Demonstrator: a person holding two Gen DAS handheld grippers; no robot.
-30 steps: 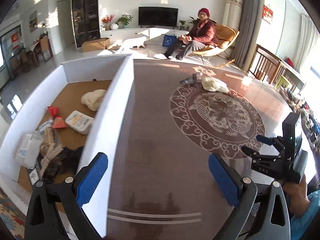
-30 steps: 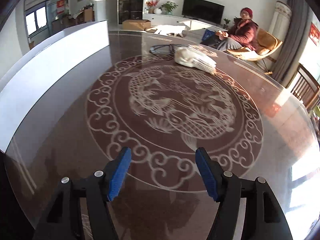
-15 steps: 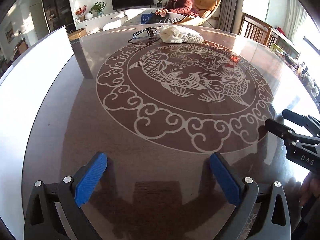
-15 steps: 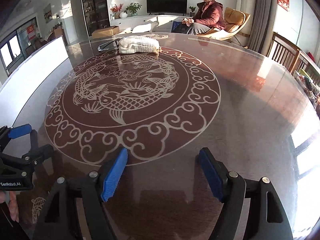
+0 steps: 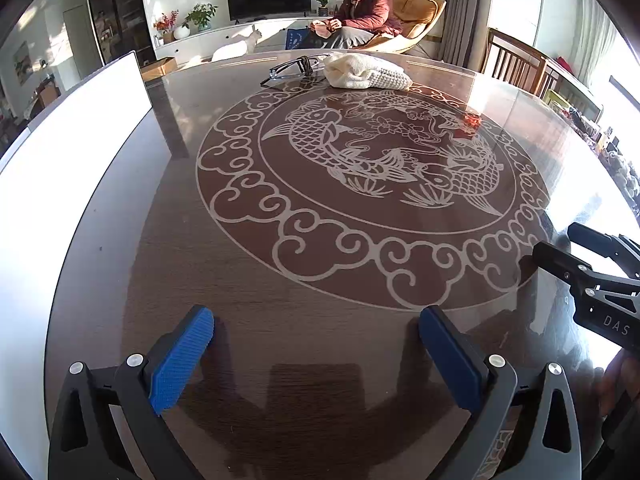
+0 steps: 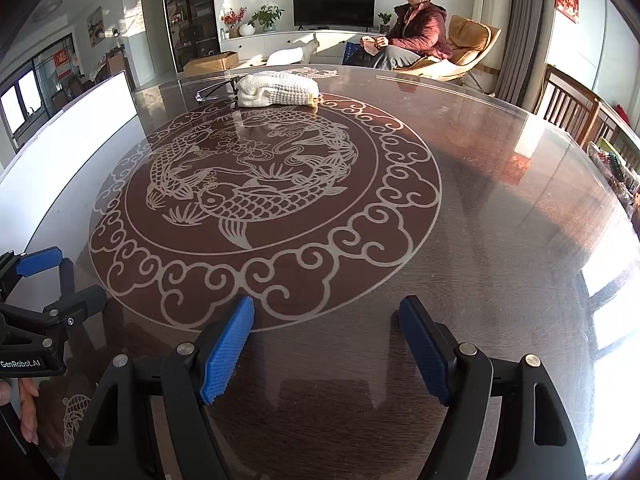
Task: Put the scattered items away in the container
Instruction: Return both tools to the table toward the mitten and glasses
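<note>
2 items left: knit cloth point(image 5: 366, 74), glasses point(image 5: 290, 69), upper centre of bench point(image 5: 280, 360).
Cloth: soft, light; pinch a fold.
Glasses: fragile, slippery; grip the frame.
Left tool point(image 5: 316, 360): spread, empty.
Right tool point(image 6: 326, 350): spread, empty.
Container point(image 5: 72, 160): left edge.

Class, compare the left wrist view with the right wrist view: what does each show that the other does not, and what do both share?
Only the left wrist view shows the right gripper at its right edge. Only the right wrist view shows the left gripper at its left edge, plus windows at far left. Both show the white knitted cloth, glasses, white container wall, patterned table and seated person.
</note>
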